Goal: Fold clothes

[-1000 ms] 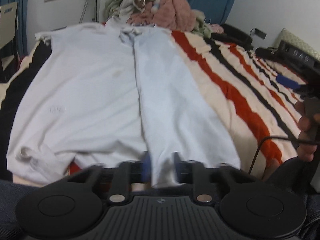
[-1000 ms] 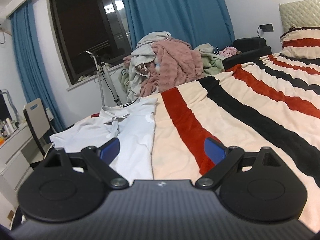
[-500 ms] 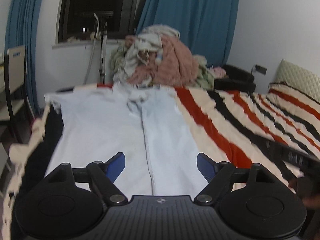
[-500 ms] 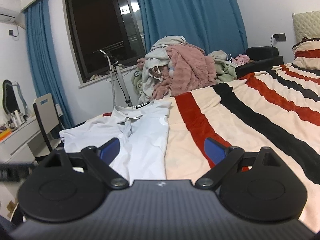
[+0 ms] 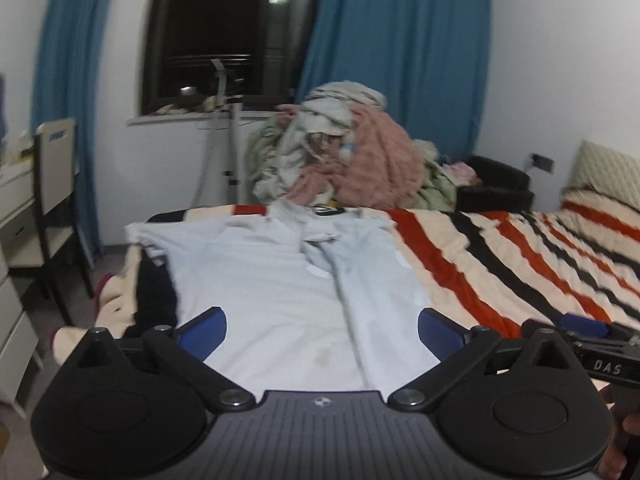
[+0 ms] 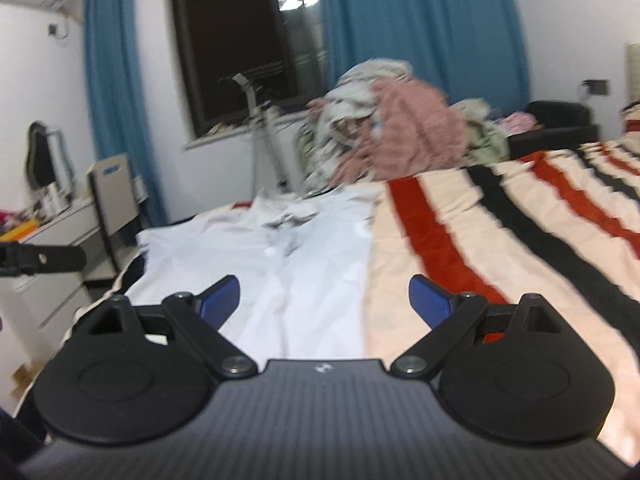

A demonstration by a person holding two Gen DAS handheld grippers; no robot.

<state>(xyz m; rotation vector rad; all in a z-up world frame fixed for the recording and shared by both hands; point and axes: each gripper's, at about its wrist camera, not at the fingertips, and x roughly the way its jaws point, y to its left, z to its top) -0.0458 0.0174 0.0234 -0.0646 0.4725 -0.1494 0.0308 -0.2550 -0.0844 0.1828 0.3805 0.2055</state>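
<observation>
You have a striped blanket [image 5: 500, 264] in cream, red and black covering the bed. Blue curtains [image 5: 400, 60] flank a dark window [image 5: 224, 32]. A chair [image 5: 52, 176] stands at the left beside a white dresser [image 6: 60, 264]. A metal stand [image 5: 228, 136] rises under the window sill. A black armchair [image 5: 496, 188] sits by the far wall, near a wall socket [image 5: 542, 163].

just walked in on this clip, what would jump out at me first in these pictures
The pale blue polo shirt lies spread flat on the near end of the bed, one side folded in along a central crease. It rests on a cream blanket with red and black stripes that runs off to the right. Behind the shirt's collar, below the dark window, rises a tall heap of unfolded laundry topped by a fuzzy pink throw.
</observation>
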